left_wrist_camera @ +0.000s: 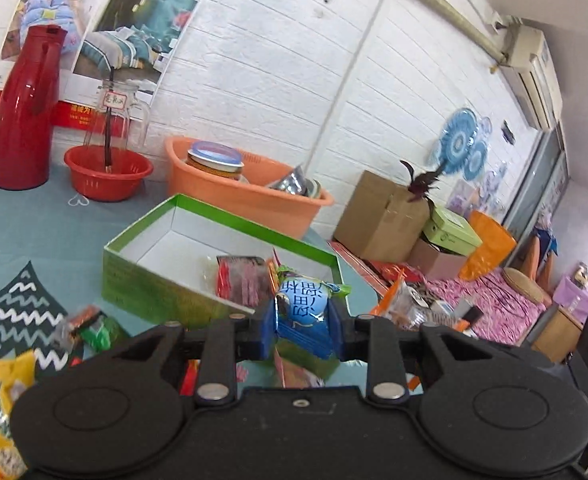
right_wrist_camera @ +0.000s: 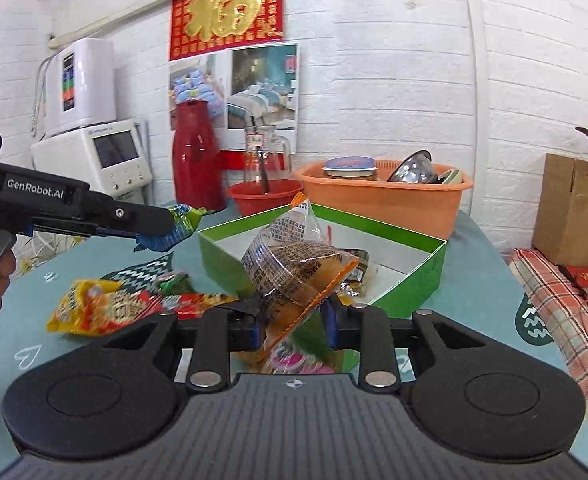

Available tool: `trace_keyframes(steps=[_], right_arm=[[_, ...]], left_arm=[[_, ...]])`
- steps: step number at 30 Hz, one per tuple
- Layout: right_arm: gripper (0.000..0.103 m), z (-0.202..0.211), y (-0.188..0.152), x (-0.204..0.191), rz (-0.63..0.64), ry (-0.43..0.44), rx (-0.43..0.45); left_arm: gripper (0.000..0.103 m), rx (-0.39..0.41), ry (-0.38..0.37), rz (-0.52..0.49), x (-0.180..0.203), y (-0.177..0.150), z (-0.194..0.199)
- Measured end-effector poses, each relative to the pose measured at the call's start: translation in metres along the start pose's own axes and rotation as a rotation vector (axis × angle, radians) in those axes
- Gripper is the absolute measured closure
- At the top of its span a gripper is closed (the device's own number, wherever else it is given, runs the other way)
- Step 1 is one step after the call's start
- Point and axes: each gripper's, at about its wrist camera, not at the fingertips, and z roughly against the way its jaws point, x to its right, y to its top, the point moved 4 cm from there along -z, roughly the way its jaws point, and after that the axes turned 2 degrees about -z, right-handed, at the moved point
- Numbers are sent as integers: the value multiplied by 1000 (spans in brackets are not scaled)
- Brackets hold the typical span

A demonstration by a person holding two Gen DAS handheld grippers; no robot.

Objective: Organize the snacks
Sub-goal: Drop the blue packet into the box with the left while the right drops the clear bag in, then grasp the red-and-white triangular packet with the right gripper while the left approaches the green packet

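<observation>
Both grippers loaded: left gripper clamped on blue snack pack, right gripper on clear pastry pack, held above green box for drop-in, I judged.

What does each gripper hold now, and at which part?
Left gripper: blue snack packet, around its middle. Right gripper: clear snack bag, at its lower end.

A lived-in home: a white brick-pattern wall with a red good-luck poster, a red thermos and dish basin on the clothed counter, an air conditioner, cardboard boxes.
</observation>
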Motion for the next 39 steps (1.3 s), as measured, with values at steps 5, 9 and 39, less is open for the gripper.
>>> trace_keyframes(steps=[5, 9, 39], right_arm=[[54, -30, 9, 12, -25, -41, -17], [54, -55, 16, 24, -47, -81, -26], [0, 16, 33, 6, 51, -69, 160]], left_arm=[[40, 16, 42, -2, -10, 17, -38], [39, 13, 55, 29, -24, 23, -65], [0, 10, 120, 72, -9, 6, -14]])
